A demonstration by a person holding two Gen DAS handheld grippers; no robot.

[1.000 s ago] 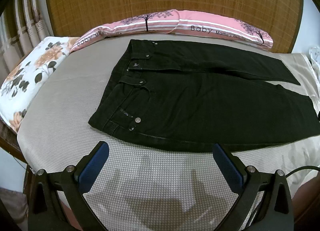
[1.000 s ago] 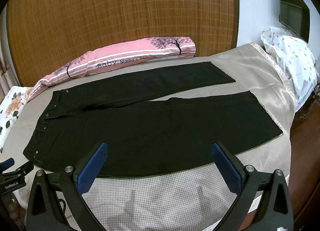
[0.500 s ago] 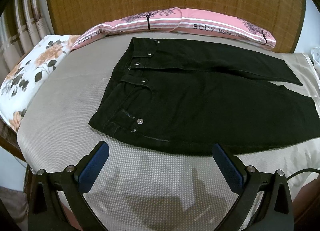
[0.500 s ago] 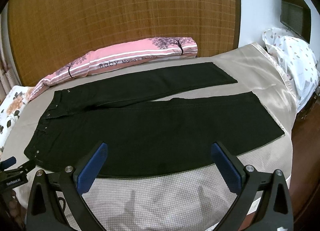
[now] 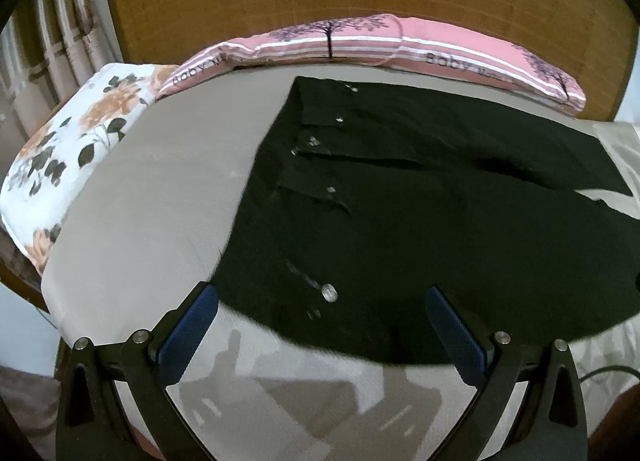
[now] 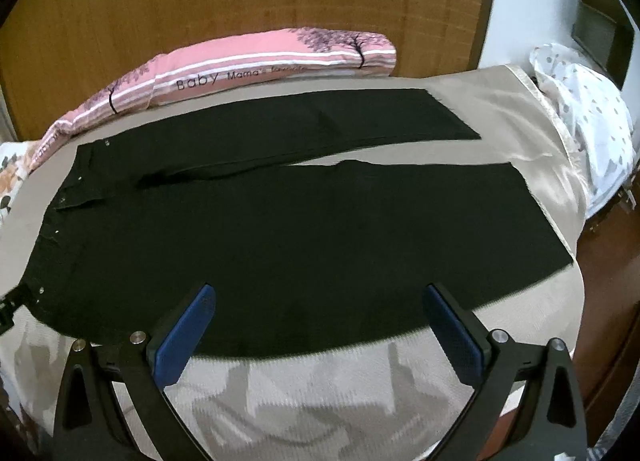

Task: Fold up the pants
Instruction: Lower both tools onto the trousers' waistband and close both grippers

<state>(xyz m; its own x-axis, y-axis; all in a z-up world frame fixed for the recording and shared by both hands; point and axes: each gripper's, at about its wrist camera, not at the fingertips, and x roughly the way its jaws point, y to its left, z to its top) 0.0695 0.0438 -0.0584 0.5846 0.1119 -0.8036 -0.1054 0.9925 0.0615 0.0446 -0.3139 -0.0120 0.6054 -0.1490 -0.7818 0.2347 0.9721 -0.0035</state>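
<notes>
Left claw (image 5: 320, 325): jaws spread wide, empty, at the near waist edge of the black pants (image 5: 400, 229). Right claw (image 6: 318, 323): jaws spread wide, empty, over the near leg. Pants lie flat on the bed (image 5: 140, 221), legs apart, before a pink pillow (image 6: 248, 65).

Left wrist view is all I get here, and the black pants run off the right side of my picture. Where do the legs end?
Observer: The pants end in two hems near the bed's far side; the near leg's hem lies on a shiny beige sheet.
Operator: Anything past that sheet?
Observer: Yes, a white spotted pillow at the bed's edge.
Operator: Is the other gripper holding the pants?
Observer: No. The right gripper is open, with the near leg's edge between its blue pads.
</notes>
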